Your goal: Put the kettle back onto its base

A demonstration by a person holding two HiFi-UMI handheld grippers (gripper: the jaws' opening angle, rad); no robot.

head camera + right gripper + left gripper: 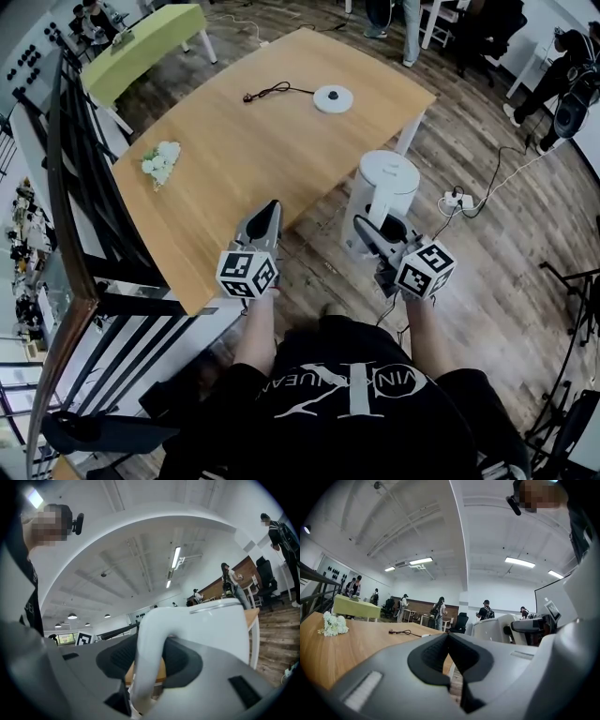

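The white plastic electric kettle [386, 183] is held off the table by its curved white handle [149, 660], which is clamped between the dark pads of the right claw [378, 232]. The jaws are kept partly apart by the width of the handle. The kettle's body is seen upright directly ahead of this claw, with the brown plank floor [487, 272] under it and the table's near right edge just to its left.

The round white kettle base [333, 98] is found far ahead and to the left of the right claw, on the far end of the light wooden table [244, 159], well apart from the kettle. A thin black power cord [272, 92] is laid out from the base towards the left.

The left claw [272, 208] is held level beside the right one, at the table's near edge. Its jaws are brought together with nothing gripped between them. A small bunch of white flowers [161, 161] is seen ahead and to the left of this claw, on the table's left side. Farther off in the same direction a lime-green table [141, 47] is placed, with people standing near it
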